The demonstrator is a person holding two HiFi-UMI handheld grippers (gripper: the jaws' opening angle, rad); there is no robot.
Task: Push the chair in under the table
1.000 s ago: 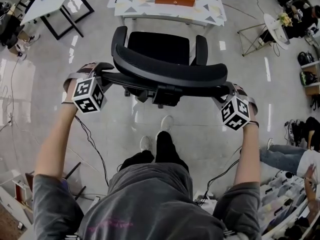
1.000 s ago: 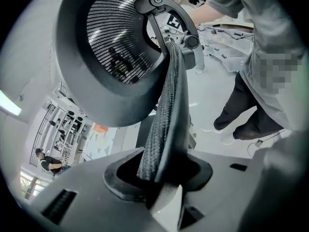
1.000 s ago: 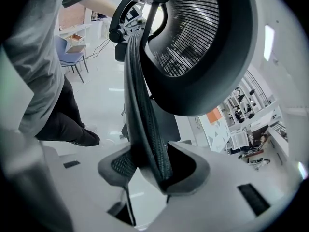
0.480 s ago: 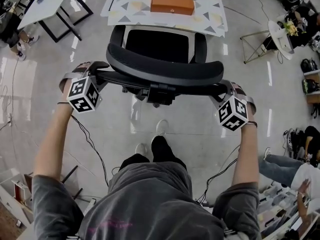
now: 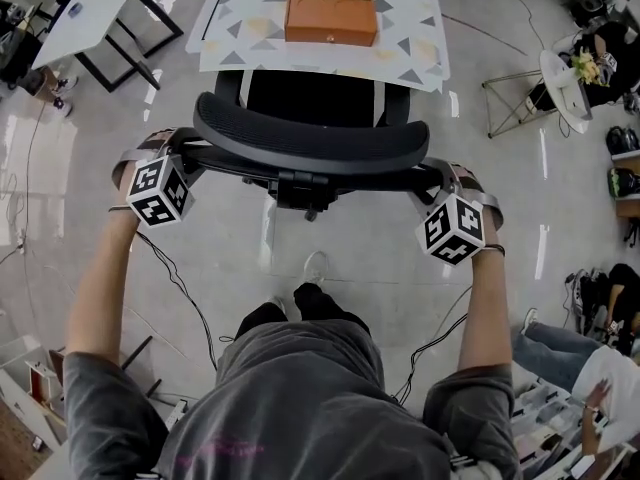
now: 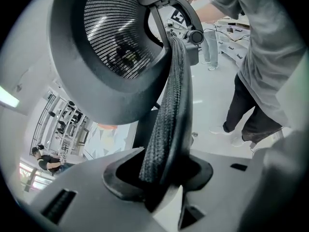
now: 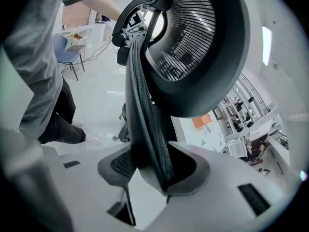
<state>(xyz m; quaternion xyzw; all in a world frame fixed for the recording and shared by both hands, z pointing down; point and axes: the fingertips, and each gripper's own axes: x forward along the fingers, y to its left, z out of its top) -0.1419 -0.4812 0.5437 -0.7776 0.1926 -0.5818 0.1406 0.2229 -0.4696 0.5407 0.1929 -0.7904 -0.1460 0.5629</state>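
**A:** While both hands are on the chair (image 5: 312,96), which step is this?

**B:** Mid-push, I'd say. The seat front meets the near edge of the table (image 5: 225,43) and seems to be just under it. The backrest (image 5: 310,138) is well outside. The left gripper (image 6: 161,175) is clamped on the backrest's left rim, and the right gripper (image 7: 154,168) on its right rim.

**A:** And next?

**B:** A straight, even shove from both sides, so that the armrests (image 5: 401,96) slip under the top instead of knocking it.

**A:** Any containers?

**B:** One orange box (image 5: 330,18) on the tabletop. It is closed, so I can't see what's inside.
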